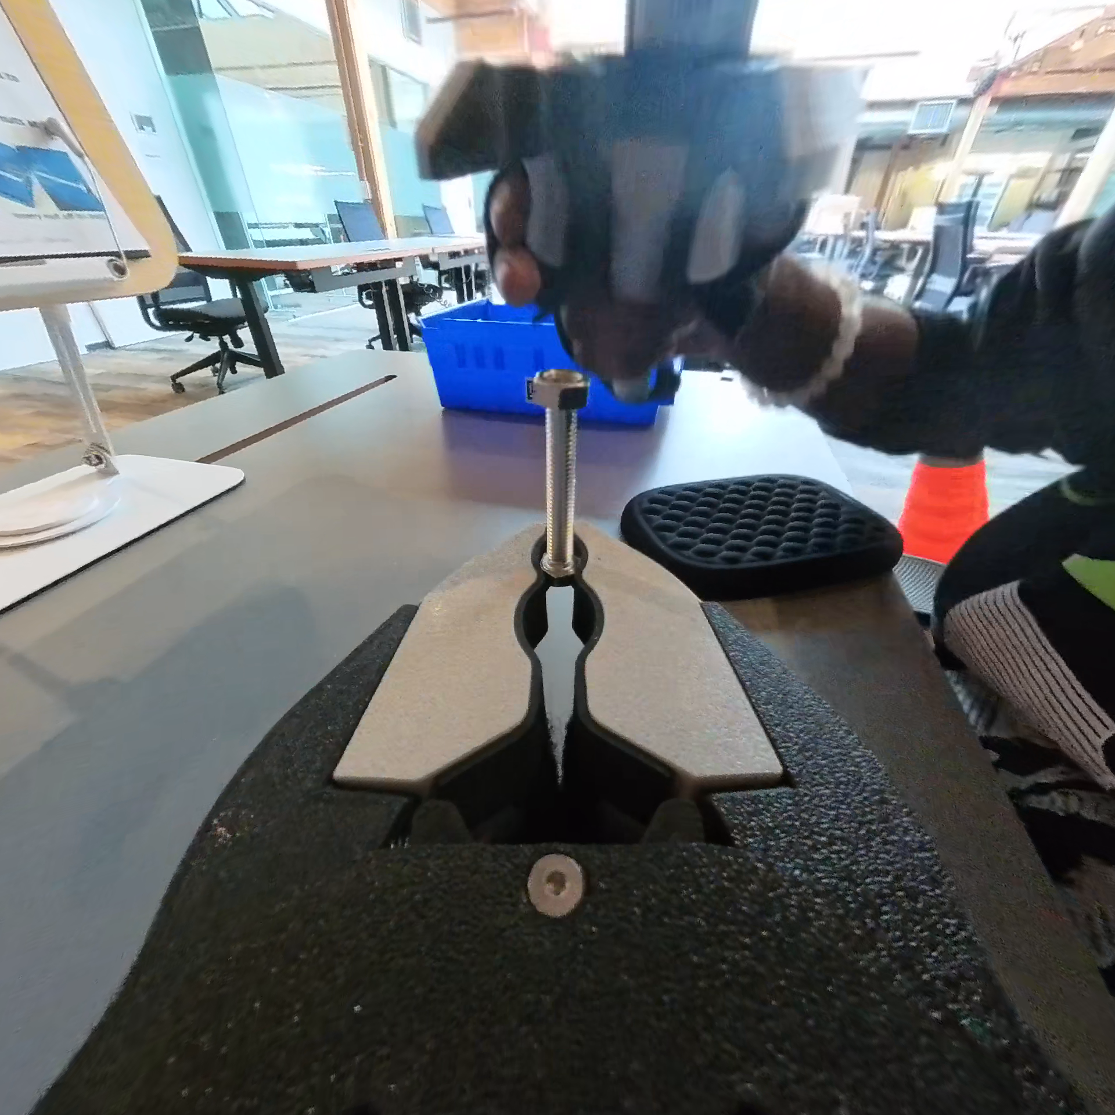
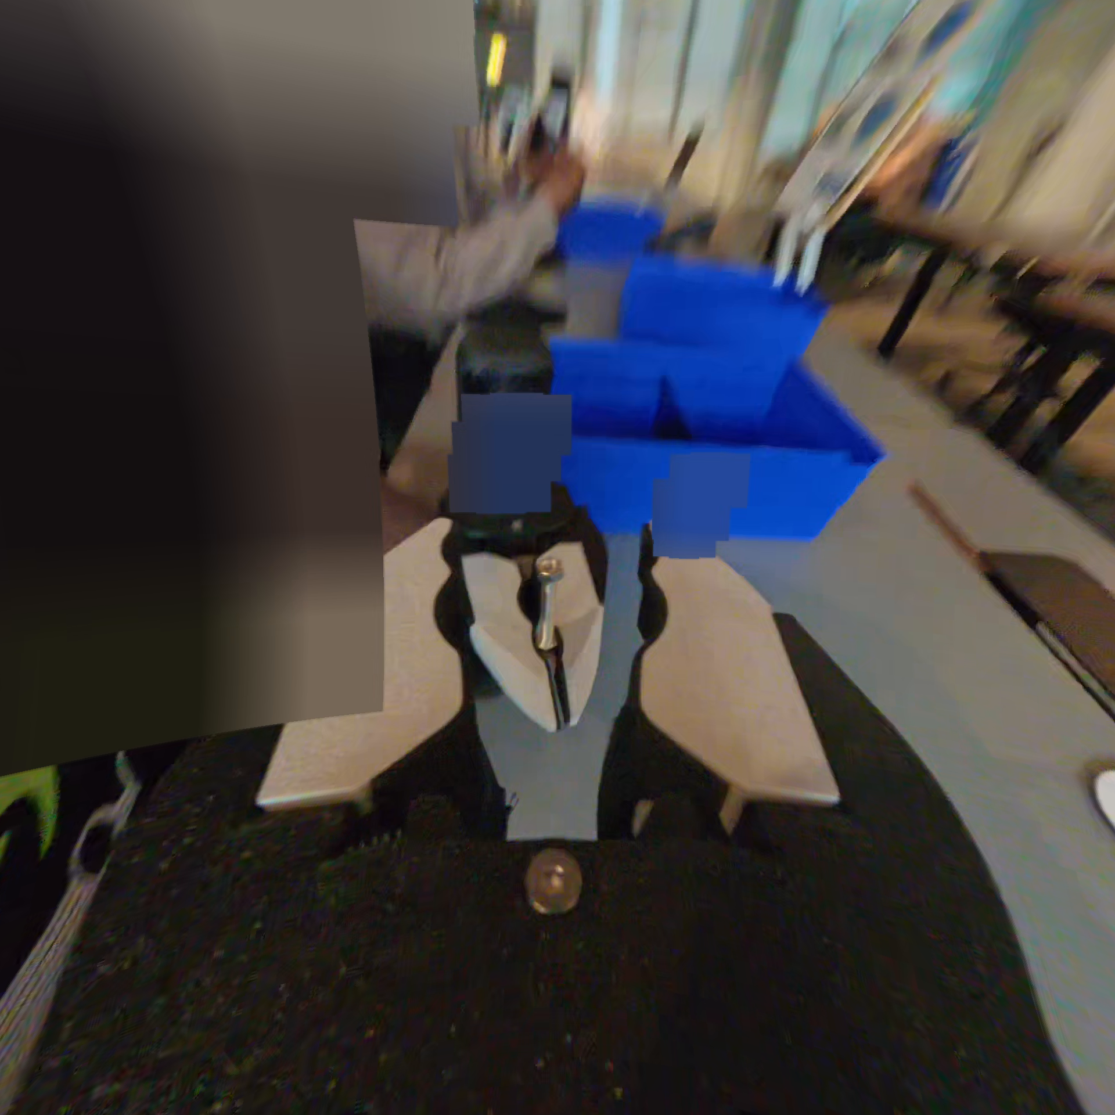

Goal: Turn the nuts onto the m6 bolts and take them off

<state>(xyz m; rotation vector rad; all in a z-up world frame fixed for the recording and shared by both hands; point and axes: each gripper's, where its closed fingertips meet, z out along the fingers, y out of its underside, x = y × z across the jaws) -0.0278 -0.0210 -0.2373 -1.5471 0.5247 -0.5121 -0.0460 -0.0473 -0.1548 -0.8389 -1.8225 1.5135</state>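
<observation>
Left claw (image 1: pixel 558 564) clamped on bolt (image 1: pixel 560 476), right claw (image 2: pixel 549 579) wide open, surroundings motion-blurred.

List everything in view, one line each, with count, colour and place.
Bolt: one, silver, upright in the left claw's tips.
Nut: one, silver, at the bolt's top.
Bins: at least two, blue, far side of table.
Pad: one, black, honeycombed, right of the bolt.
Stand: one, white, on table, left.
Cone: one, orange, beyond the table edge.
Table: one, grey.
Left claw: shut on the bolt.
Right claw: open.
</observation>
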